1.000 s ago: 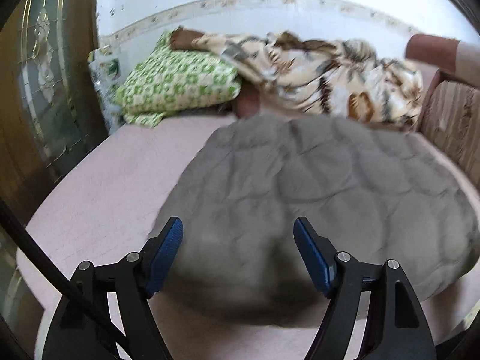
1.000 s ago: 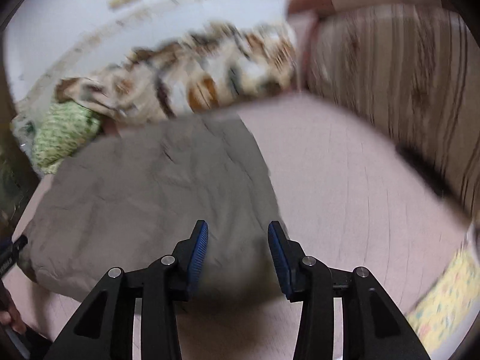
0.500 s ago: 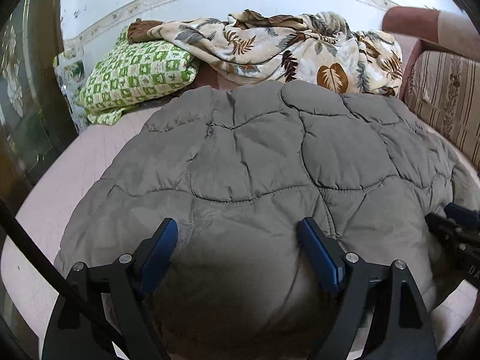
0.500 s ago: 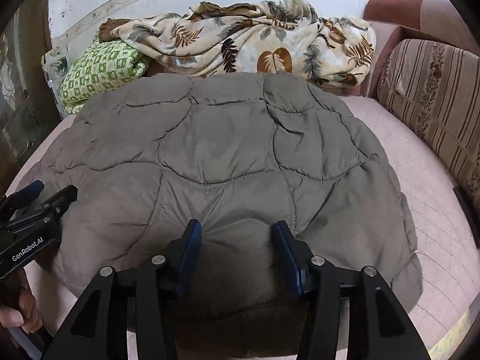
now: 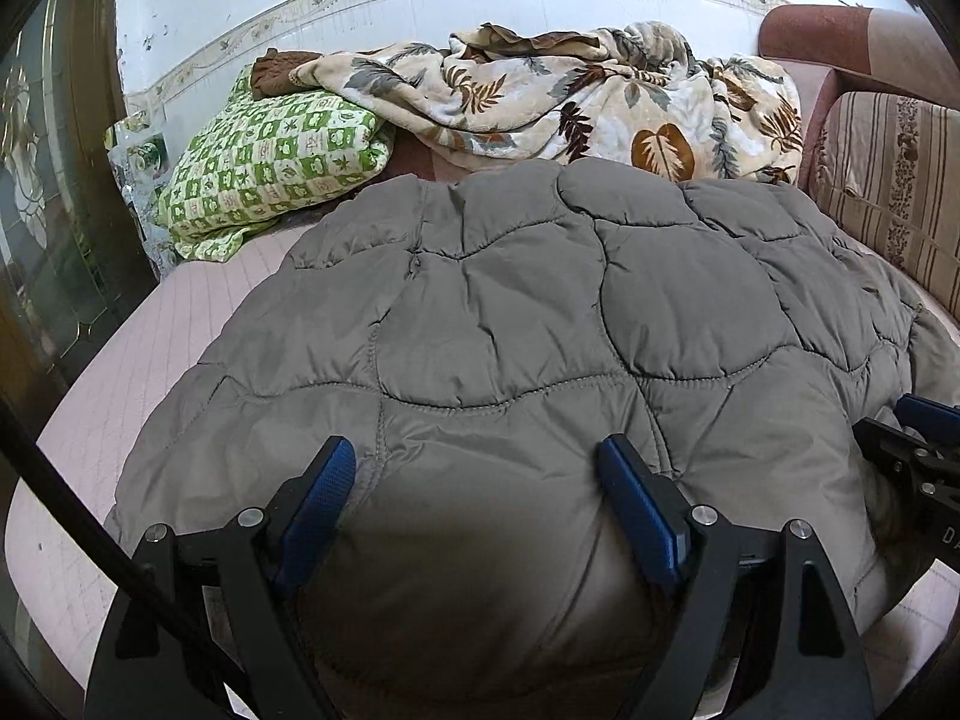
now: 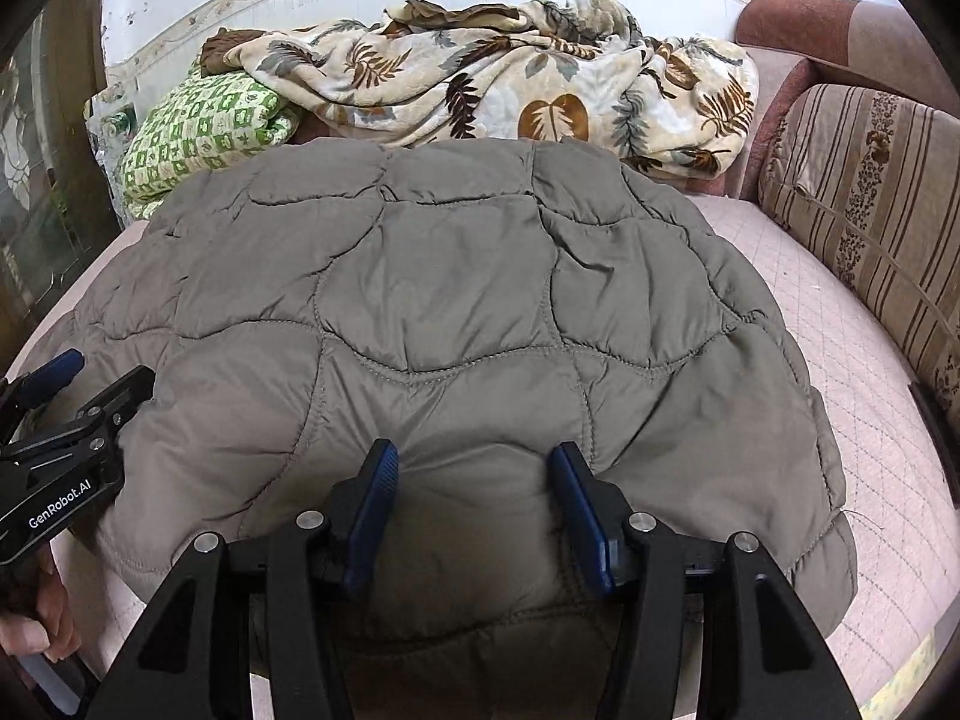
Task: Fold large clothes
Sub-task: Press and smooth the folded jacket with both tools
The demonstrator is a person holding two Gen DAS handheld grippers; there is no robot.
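Pink quilted bed (image 6: 840,312) against a white tiled wall; striped sofa cushion (image 6: 870,180) on the right. Leaf-print blanket (image 6: 510,78) heaped at the far end, green checked pillow (image 6: 198,132) far left. Grey quilted jacket (image 6: 450,300) spread flat across the middle of the bed, its near hem bulging up. Left gripper (image 5: 474,486) parted wide, right gripper (image 6: 474,480) parted less; each straddles that hem, pads clear of the cloth, nothing grasped. No containers.
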